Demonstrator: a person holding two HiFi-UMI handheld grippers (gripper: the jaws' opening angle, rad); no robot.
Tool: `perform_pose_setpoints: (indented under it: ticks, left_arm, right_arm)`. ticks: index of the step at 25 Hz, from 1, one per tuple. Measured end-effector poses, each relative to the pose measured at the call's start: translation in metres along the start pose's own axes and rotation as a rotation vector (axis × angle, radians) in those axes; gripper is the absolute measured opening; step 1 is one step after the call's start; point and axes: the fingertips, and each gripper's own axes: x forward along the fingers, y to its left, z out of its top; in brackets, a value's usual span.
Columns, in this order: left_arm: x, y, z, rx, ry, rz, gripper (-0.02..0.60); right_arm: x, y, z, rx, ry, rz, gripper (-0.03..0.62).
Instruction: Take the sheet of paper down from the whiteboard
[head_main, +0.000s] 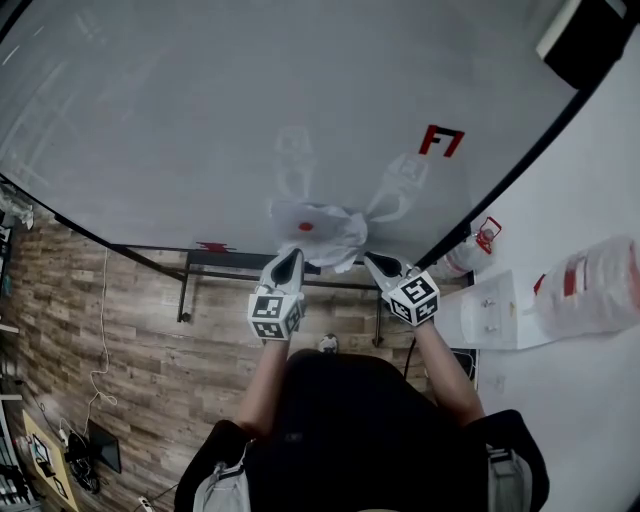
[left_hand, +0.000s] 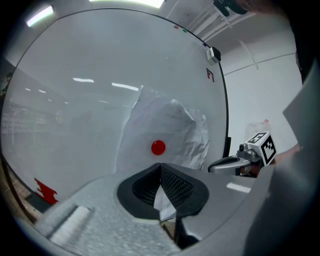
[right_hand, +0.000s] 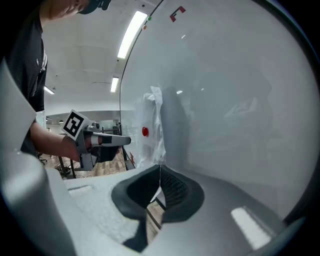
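The crumpled white sheet of paper (head_main: 325, 230) hangs on the whiteboard (head_main: 200, 120), held by a round red magnet (head_main: 306, 226). My left gripper (head_main: 288, 258) is shut on the sheet's lower left part. In the left gripper view a strip of paper (left_hand: 170, 127) shows pinched between the closed jaws, with the magnet (left_hand: 158, 147) just above. My right gripper (head_main: 377, 263) is at the sheet's lower right edge. In the right gripper view its jaws are closed on the thin edge of the paper (right_hand: 153, 125). The sheet bulges away from the board between the two grippers.
Red marks sit on the board at the upper right (head_main: 441, 140) and lower left (head_main: 214, 246). The board's black stand (head_main: 186, 290) rests on a wooden floor. A water dispenser (head_main: 490, 312) and a large jug (head_main: 592, 285) stand to the right, by the white wall.
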Motion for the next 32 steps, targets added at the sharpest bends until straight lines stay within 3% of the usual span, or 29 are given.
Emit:
perform_pose_setpoints:
  ticks: [6, 13, 23, 32]
  left_arm:
    - [0.014, 0.0, 0.004, 0.003, -0.01, -0.032, 0.011]
    - [0.019, 0.004, 0.003, -0.006, -0.01, -0.035, 0.011]
    - [0.017, 0.01, 0.007, -0.02, -0.017, -0.03, 0.011]
    - [0.02, 0.005, 0.013, -0.015, -0.022, -0.05, 0.011]
  right_arm:
    - [0.003, -0.007, 0.005, 0.0, -0.023, -0.006, 0.008]
    - [0.011, -0.004, 0.011, -0.003, -0.037, 0.03, 0.081]
    - [0.024, 0.001, 0.018, 0.004, -0.043, 0.082, 0.083]
    - [0.026, 0.004, 0.018, -0.004, -0.027, 0.115, 0.005]
